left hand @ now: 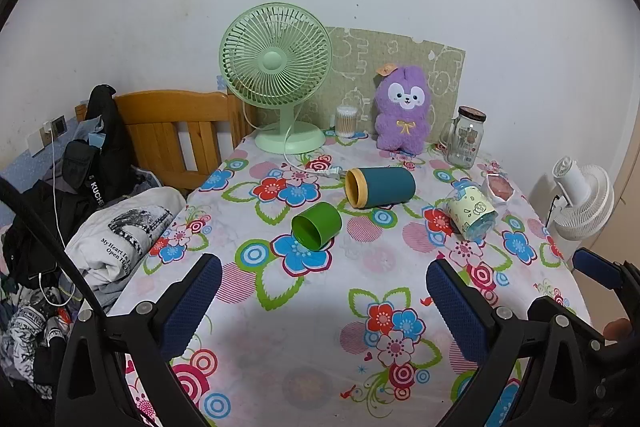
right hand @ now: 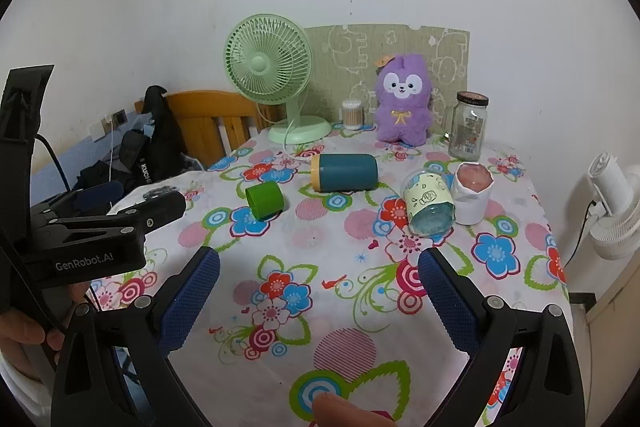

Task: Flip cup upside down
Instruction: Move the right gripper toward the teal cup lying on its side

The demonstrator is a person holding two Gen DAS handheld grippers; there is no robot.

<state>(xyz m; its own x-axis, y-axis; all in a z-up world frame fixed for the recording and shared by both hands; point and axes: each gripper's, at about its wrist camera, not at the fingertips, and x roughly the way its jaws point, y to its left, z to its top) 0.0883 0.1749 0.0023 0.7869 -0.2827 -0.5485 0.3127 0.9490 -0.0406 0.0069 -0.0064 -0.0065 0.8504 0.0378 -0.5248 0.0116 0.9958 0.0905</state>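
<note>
- The left gripper [left hand: 324, 279] hovers above the near part of the tabletop [left hand: 320, 347]; its jaws stand wide apart and hold nothing.
- The right gripper [right hand: 319, 273] hovers likewise, jaws wide and empty, beside the left gripper as seen in the right wrist view.
- The tabletop carries a floral cloth.
- The green cup [left hand: 316, 227] lies on its side near the middle of the tabletop, its open mouth toward the near left, well apart from both grippers.
- The teal cup [left hand: 380, 187] with a yellow rim lies on its side just behind the green cup.
- A clear tumbler [left hand: 472, 215] with a pale yellow label lies tilted on its side to the right.
- A white cup [right hand: 473, 193] with pink contents stands upright just beside the tumbler.
- Along the back edge stand a green desk fan [left hand: 276, 75], a cotton swab container [left hand: 346, 121], a purple plush toy [left hand: 404, 109] and a glass jar [left hand: 468, 137].
- A white fan [left hand: 580, 199] stands off the right side of the tabletop.
</note>
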